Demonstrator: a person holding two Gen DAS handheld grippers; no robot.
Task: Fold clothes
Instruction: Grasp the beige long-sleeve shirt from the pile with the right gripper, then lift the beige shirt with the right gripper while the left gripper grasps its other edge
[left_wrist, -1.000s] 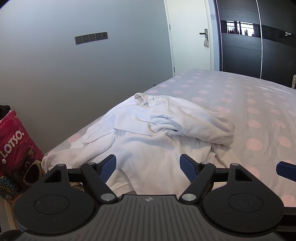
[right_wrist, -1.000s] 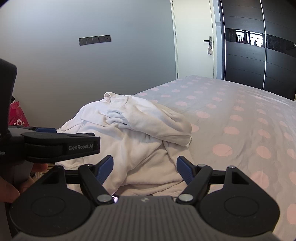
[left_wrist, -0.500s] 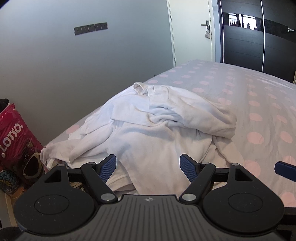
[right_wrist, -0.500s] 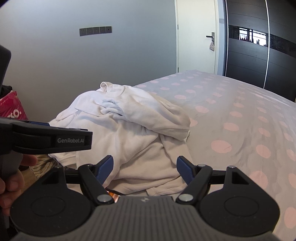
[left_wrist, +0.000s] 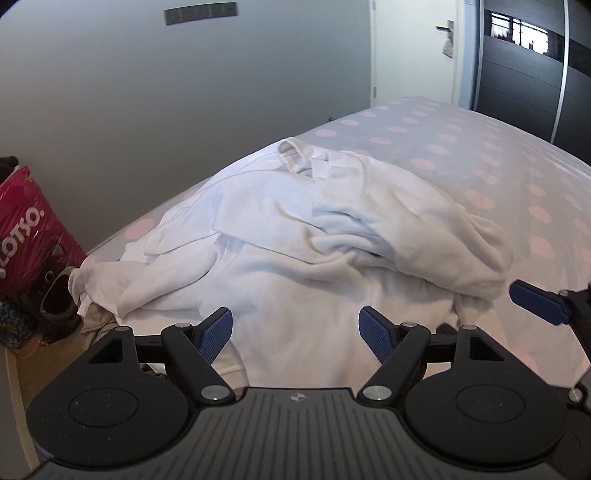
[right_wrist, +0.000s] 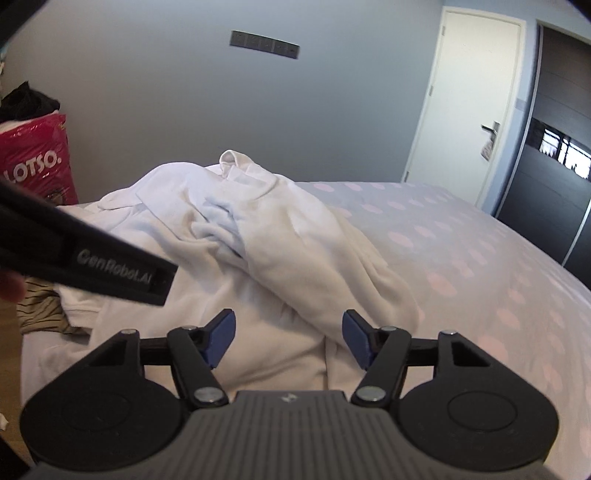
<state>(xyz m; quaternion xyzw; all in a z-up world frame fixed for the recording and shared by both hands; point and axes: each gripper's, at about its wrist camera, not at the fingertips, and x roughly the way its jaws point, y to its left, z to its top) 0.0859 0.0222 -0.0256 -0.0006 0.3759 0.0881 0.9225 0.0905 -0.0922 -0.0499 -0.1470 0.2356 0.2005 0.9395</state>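
Observation:
A crumpled white garment (left_wrist: 295, 236) lies in a heap at the near corner of the bed, and it shows in the right wrist view (right_wrist: 258, 236) too. My left gripper (left_wrist: 295, 328) is open and empty just over the garment's near hem. My right gripper (right_wrist: 286, 332) is open and empty over the near folds of the heap. One blue fingertip of the right gripper (left_wrist: 535, 301) shows at the right edge of the left wrist view. The left gripper's black body (right_wrist: 85, 254) crosses the left of the right wrist view.
The bed (left_wrist: 517, 155) has a grey sheet with pink dots. A red LOTSO bag (left_wrist: 29, 236) stands on the floor at the left by the grey wall. A striped cloth (right_wrist: 40, 310) lies beside the bed corner. A white door (right_wrist: 469, 110) and dark wardrobe (right_wrist: 554, 147) stand beyond.
Both grippers have moved closer to the garment and lower over it. The right gripper has tilted and swung left, and its fingertip now reaches further into the left wrist view.

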